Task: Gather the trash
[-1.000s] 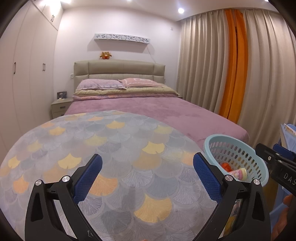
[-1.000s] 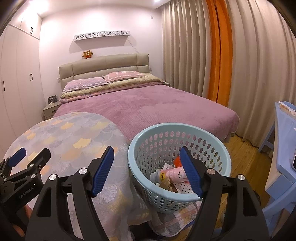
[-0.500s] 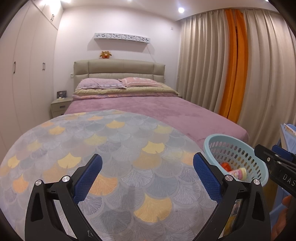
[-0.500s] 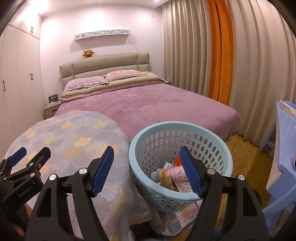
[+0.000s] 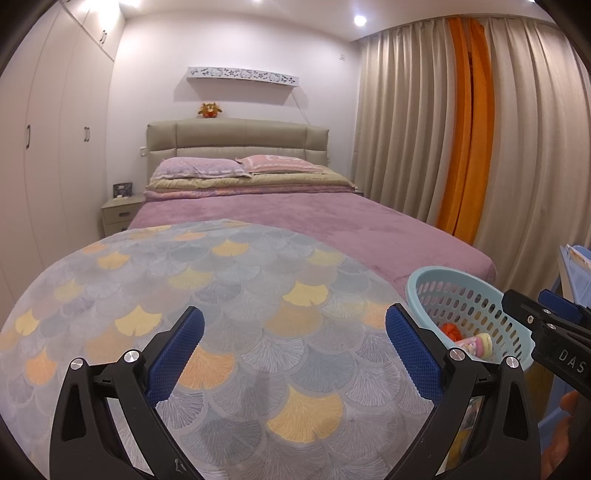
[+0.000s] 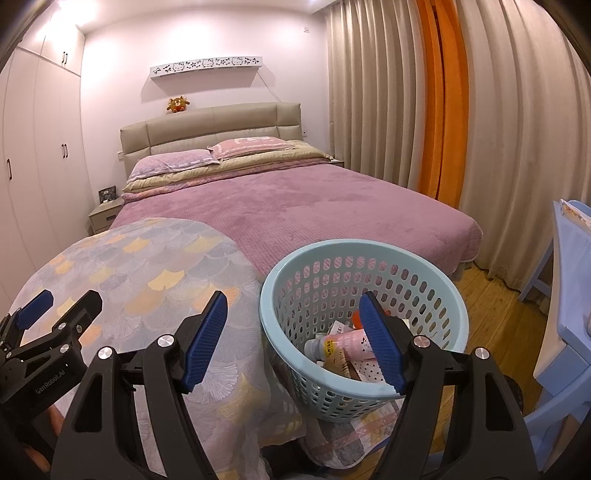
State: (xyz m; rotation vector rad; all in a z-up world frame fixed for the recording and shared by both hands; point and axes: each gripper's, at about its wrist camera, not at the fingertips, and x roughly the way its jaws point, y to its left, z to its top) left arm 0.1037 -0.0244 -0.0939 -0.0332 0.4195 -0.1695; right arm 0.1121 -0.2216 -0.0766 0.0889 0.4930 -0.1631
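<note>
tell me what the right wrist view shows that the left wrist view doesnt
Only the right wrist view shows the wooden floor, the patchwork mat under the light blue basket, and more of its contents: a pink tube and a white bottle.

Only the left wrist view shows the ceiling spotlight.

Both show the scallop-patterned cloth, the bed's purple blanket, the orange curtain, and both grippers open and empty: left gripper, right gripper.
</note>
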